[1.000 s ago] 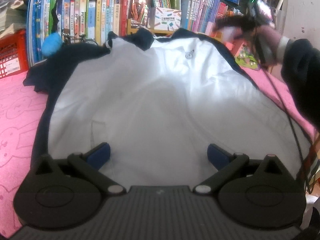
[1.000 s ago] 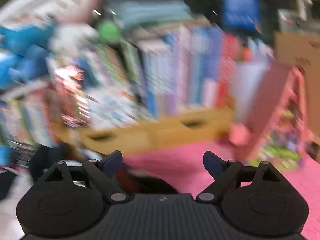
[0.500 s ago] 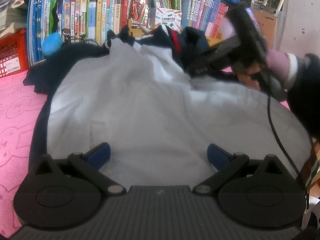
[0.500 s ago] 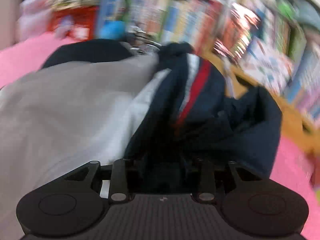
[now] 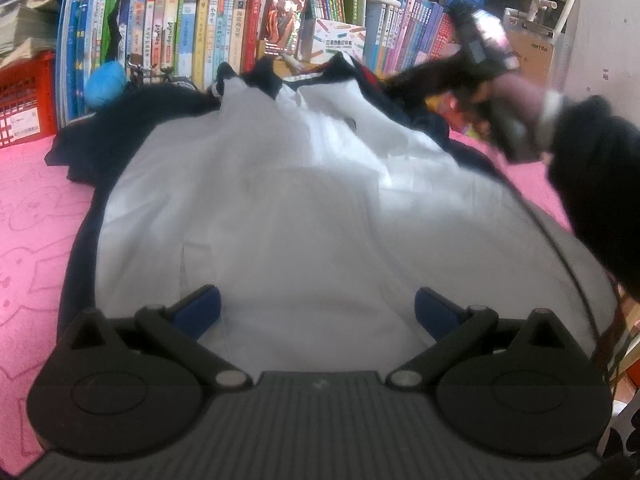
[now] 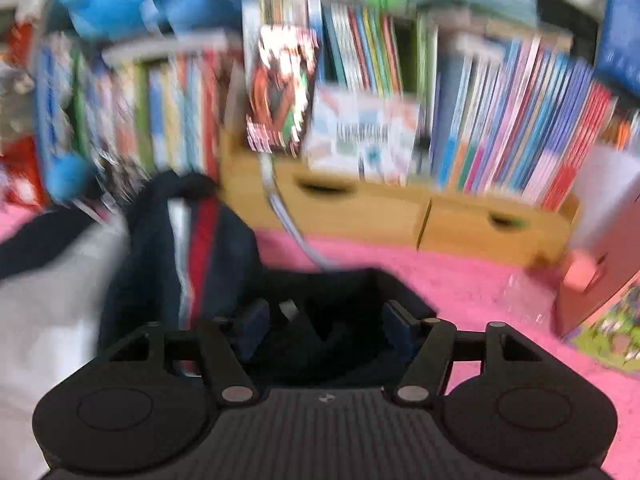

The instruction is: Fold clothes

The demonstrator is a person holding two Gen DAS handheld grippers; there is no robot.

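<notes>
One jacket (image 5: 280,208), two tongs (image 5: 316,314) (image 6: 326,326), two drawers (image 6: 332,204).

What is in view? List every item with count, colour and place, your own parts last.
jacket: one, white body, navy sleeves, spread on the pink surface.
navy sleeve: one, red and white stripe, bunched at the jacket's far right.
pink surface: one, under the jacket.
books: many, mixed colours, upright on the shelf behind.
wooden drawers: two, tan, under the books.
red crate: one, far left.
blue plush ball: one, by the books.
left gripper: black, blue pads, open over the hem.
right gripper: black, jaws opening, dark fabric between them.
sleeve: one, dark, the person's right arm.
</notes>
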